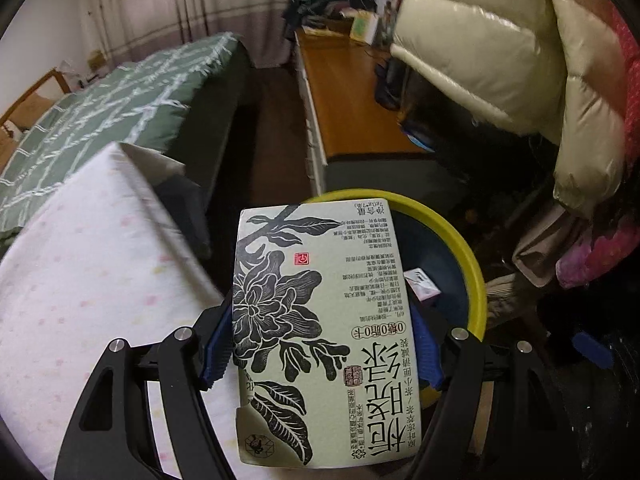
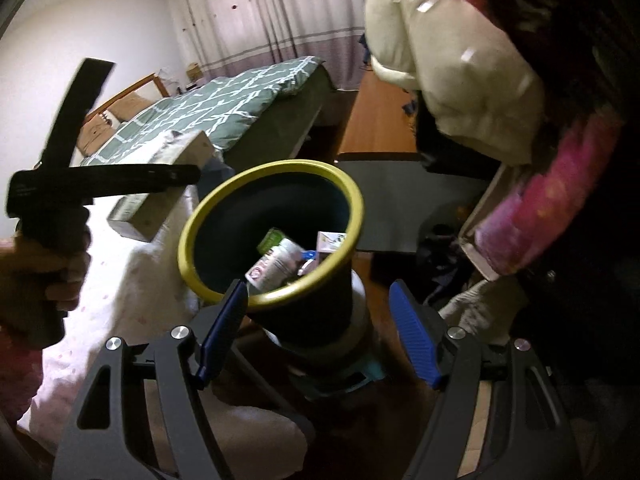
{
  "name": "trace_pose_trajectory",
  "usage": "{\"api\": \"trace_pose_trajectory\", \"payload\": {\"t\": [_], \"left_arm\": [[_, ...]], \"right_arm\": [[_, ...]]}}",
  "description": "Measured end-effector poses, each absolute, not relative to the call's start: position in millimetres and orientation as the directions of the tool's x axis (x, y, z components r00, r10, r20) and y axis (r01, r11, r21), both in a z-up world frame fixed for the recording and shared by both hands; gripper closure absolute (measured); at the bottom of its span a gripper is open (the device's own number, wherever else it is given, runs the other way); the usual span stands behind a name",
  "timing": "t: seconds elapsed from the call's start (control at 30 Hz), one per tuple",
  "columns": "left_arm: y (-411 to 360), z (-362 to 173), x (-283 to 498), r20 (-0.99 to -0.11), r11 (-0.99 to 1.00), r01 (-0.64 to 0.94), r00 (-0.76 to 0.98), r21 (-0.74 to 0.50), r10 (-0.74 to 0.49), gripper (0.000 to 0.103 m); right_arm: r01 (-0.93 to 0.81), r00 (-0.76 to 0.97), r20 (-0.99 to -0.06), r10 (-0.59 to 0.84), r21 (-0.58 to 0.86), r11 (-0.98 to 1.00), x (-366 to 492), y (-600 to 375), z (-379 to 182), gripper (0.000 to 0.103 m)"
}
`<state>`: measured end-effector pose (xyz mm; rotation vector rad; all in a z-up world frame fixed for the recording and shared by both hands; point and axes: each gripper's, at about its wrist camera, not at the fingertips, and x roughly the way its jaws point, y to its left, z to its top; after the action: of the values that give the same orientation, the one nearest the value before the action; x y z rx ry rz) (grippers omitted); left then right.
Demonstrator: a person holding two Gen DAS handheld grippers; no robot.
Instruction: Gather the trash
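Note:
My left gripper (image 1: 322, 344) is shut on a pale green tea box (image 1: 320, 320) printed with black flowers and holds it over the near rim of the yellow-rimmed dark bin (image 1: 476, 264). In the right wrist view the same box (image 2: 160, 204) hangs in the left gripper (image 2: 80, 184) to the left of the bin (image 2: 224, 280). My right gripper (image 2: 318, 332) is open and empty, its blue pads on either side of the bin's body, not touching it. Inside the bin lie a can (image 2: 276, 264) and a small carton (image 2: 330, 242).
A white dotted mattress (image 1: 92, 280) lies to the left, with a green-quilted bed (image 1: 100, 108) behind it. A wooden desk (image 1: 348, 92) runs along the back. A cream puffer jacket (image 1: 500, 52) and pink clothes (image 1: 600, 256) hang at the right.

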<state>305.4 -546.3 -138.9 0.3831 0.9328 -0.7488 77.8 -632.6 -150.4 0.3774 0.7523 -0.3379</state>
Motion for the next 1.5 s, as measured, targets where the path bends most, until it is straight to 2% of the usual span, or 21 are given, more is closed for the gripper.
{"api": "trace_pose_trajectory", "payload": {"t": [0.17,0.23,0.4,0.53,0.63,0.8,1.0,1.1,1.5], "left_arm": [[-564,-155,313,-0.830,0.688,0.725,0.374,-0.017,-0.414,0.028],[-566,-157,319,-0.828,0.700,0.714,0.394,0.002,-0.399,0.019],[-526,-135,317,-0.795,0.729,0.684,0.436,-0.011,-0.421,0.013],[-456,-91,294,-0.707,0.761,0.649,0.545,0.016,-0.450,0.008],[-384,-54,265,-0.607,0.809,0.587,0.656,0.037,-0.449,0.005],[-266,-11,217,-0.485,0.893,0.449,0.786,0.023,-0.383,0.005],[-169,5,158,-0.402,0.946,0.323,0.869,0.018,-0.289,0.005],[-137,2,131,-0.387,0.964,0.261,0.894,0.041,-0.226,0.005],[-49,-26,68,-0.423,0.988,0.142,0.893,-0.051,-0.151,0.005]], "right_arm": [[0.446,0.674,-0.720,-0.167,0.217,0.868,76,-637,-155,0.033],[0.448,0.673,-0.719,-0.173,0.210,0.869,75,-635,-154,0.033],[0.427,0.683,-0.710,-0.172,0.197,0.883,76,-620,-145,0.032],[0.389,0.709,-0.686,-0.165,0.186,0.902,73,-596,-132,0.030],[0.348,0.734,-0.664,-0.142,0.188,0.918,72,-575,-121,0.029],[0.276,0.778,-0.620,-0.103,0.189,0.942,67,-536,-101,0.026],[0.245,0.820,-0.561,-0.116,0.161,0.956,51,-502,-77,0.021],[0.223,0.839,-0.533,-0.111,0.151,0.963,41,-489,-67,0.020],[0.238,0.862,-0.475,-0.180,0.066,0.969,15,-453,-52,0.016]]}}
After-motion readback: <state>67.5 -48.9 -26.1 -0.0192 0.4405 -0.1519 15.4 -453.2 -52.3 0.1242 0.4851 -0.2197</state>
